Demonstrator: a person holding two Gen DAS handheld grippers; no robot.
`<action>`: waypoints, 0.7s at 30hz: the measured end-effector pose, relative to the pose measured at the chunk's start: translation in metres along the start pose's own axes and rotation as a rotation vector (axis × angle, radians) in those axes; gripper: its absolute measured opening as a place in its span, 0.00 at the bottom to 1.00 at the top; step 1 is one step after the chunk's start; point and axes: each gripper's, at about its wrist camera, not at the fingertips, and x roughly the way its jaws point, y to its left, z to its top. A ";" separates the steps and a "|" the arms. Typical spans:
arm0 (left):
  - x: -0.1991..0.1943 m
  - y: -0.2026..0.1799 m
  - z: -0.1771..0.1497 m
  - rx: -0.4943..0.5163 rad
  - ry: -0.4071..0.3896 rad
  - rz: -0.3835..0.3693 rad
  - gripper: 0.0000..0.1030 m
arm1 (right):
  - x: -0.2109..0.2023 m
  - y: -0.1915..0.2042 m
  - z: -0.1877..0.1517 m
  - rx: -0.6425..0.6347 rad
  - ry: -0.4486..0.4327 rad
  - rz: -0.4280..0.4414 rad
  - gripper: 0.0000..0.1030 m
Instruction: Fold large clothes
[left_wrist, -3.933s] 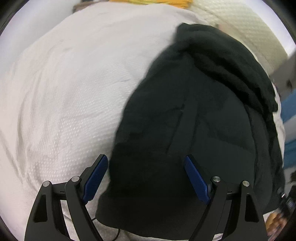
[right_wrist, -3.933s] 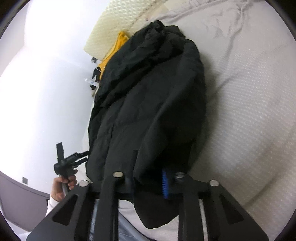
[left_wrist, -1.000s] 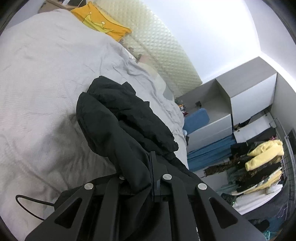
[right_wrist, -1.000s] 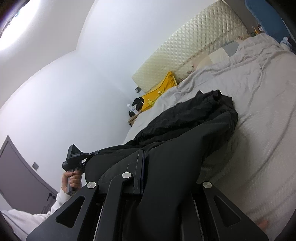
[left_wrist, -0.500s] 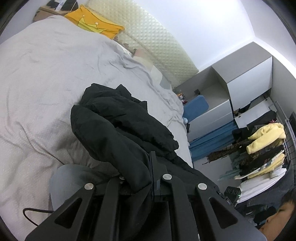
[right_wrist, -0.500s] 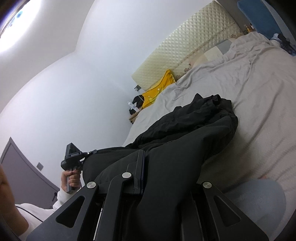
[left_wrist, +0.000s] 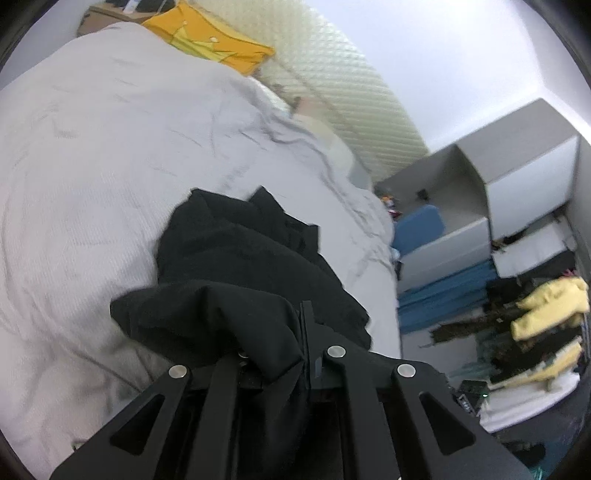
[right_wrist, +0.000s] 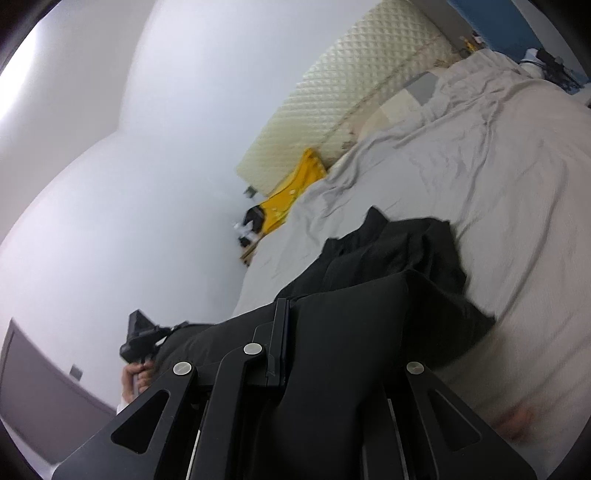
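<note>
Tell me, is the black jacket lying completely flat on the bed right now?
No, the black jacket is bunched on the bed, with its near edge lifted and pinched in the left gripper.

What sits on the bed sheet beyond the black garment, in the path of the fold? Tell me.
Nothing visible. Both tools, left and right, are shut on the black garment. The grey bed sheet beyond it lies bare; the yellow pillow sits far off by the headboard.

Black garment (left_wrist: 236, 258), pale grey bedcover (left_wrist: 92, 147), yellow pillow (left_wrist: 210, 37), cream quilted headboard (left_wrist: 343, 81)
</note>
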 end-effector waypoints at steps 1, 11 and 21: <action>0.007 -0.001 0.010 0.011 0.005 0.029 0.07 | 0.012 -0.002 0.014 -0.020 0.008 -0.049 0.08; 0.090 -0.001 0.089 0.017 0.022 0.249 0.08 | 0.117 -0.058 0.098 0.127 0.092 -0.200 0.08; 0.172 0.000 0.126 0.075 0.070 0.440 0.12 | 0.191 -0.109 0.133 0.207 0.186 -0.320 0.08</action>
